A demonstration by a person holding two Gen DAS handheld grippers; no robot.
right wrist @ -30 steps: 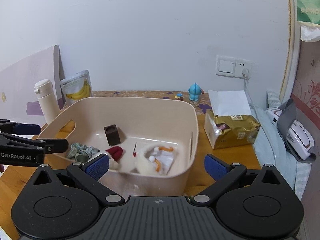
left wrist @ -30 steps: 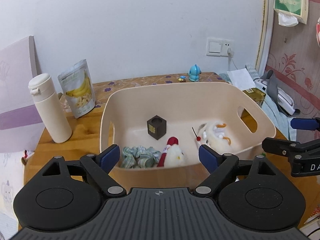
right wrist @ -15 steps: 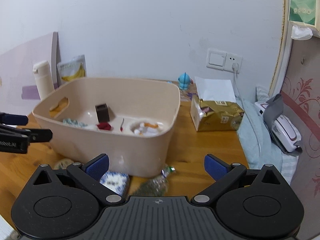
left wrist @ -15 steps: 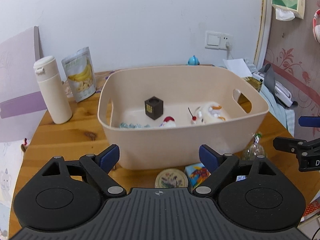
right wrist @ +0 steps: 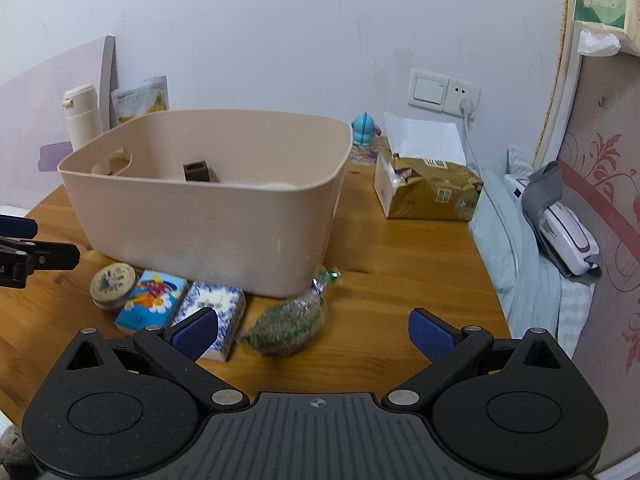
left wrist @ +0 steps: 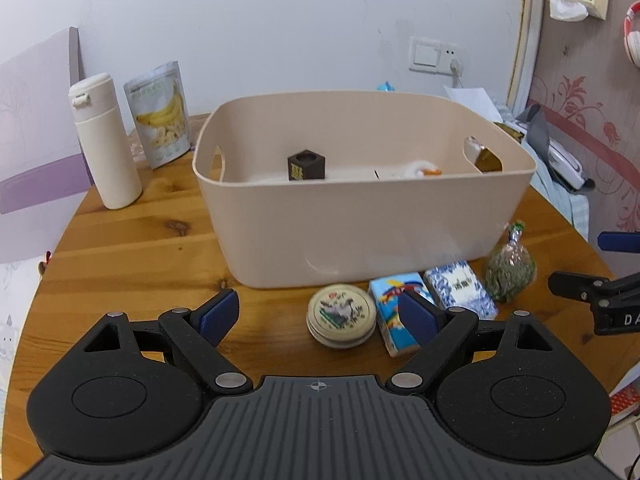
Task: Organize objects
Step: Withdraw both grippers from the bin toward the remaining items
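A beige plastic bin stands mid-table holding a dark cube and white plush toys. In front of it lie a round tin, a colourful small box, a blue-white tissue pack and a clear bag of green bits. My left gripper is open, low over the table by the tin. My right gripper is open, above the green bag.
A white bottle and a banana snack pouch stand at the back left. A gold package and a blue figurine sit right of the bin. The table edge and bedding lie to the right.
Both grippers have pulled back from above the bin and dropped lower. The tin, boxes and green bag in front of the bin have come into view.
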